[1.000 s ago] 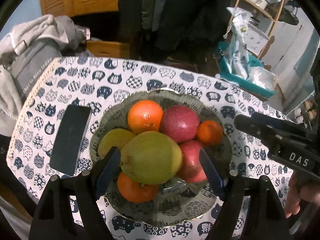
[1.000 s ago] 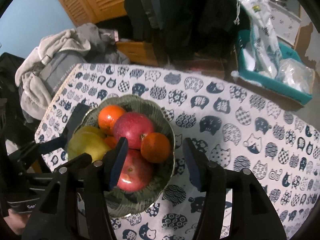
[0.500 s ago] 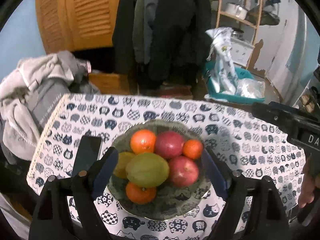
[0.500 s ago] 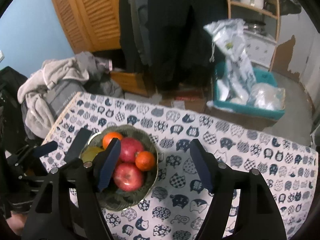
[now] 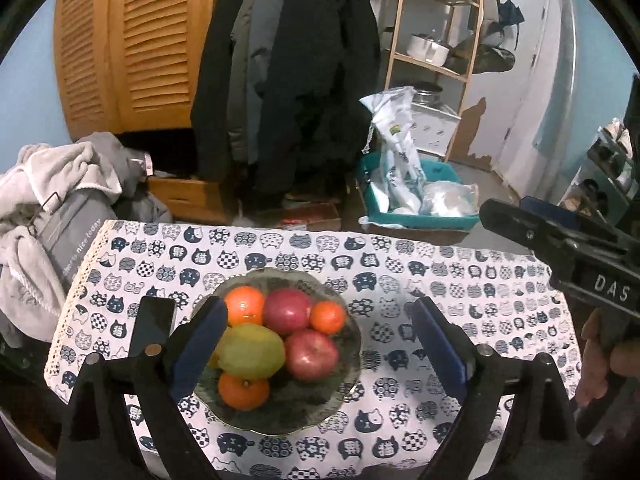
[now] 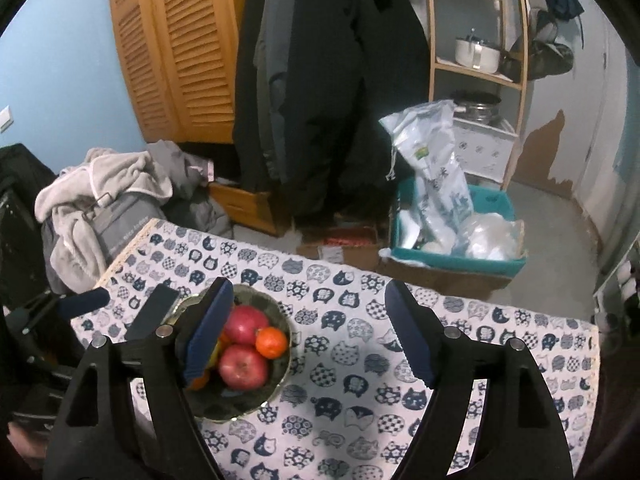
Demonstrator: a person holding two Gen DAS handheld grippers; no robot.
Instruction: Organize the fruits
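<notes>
A glass bowl stands on the cat-print tablecloth and holds two red apples, three oranges, a green pear and a yellow fruit behind it. My left gripper is open and empty, held well above the bowl. My right gripper is open and empty, high above the cloth to the right of the bowl. The right gripper's body shows at the right edge of the left wrist view.
A black phone lies on the cloth left of the bowl. Behind the table are a heap of clothes, hanging dark coats, a teal bin with bags and a wooden shelf.
Both grippers have drawn up and back from the bowl, which now looks smaller and farther. The fruit in the bowl has not moved. Both stay open.
</notes>
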